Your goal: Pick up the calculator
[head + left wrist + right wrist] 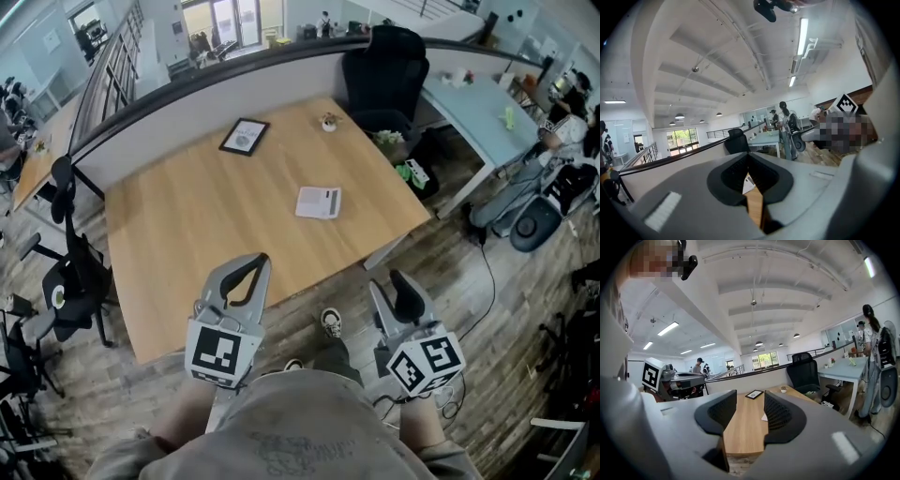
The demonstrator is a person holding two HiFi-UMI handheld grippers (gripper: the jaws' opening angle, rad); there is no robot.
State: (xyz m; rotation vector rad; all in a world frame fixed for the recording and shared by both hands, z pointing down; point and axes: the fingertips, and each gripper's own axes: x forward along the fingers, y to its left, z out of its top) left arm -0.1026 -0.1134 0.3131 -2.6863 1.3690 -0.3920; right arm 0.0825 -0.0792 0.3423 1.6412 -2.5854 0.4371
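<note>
Left hand-held gripper [260, 260] closed, right hand-held gripper [388, 283] open; calculator [319, 202] white, flat on table [206, 234].

A light wooden table [206, 234] stands on a plank floor [469, 309]. A curved grey partition [234, 94] runs behind it, with a black chair [384, 75] at the far corner and a pale table [478, 112] beyond. The white beamed ceiling [717, 56] carries strip lights [802, 37], and bright windows [761, 360] show far off.

We look steeply down from the head on the wooden table [187, 225] and calculator [318, 202], which both gripper views share, low at the near edge.
</note>
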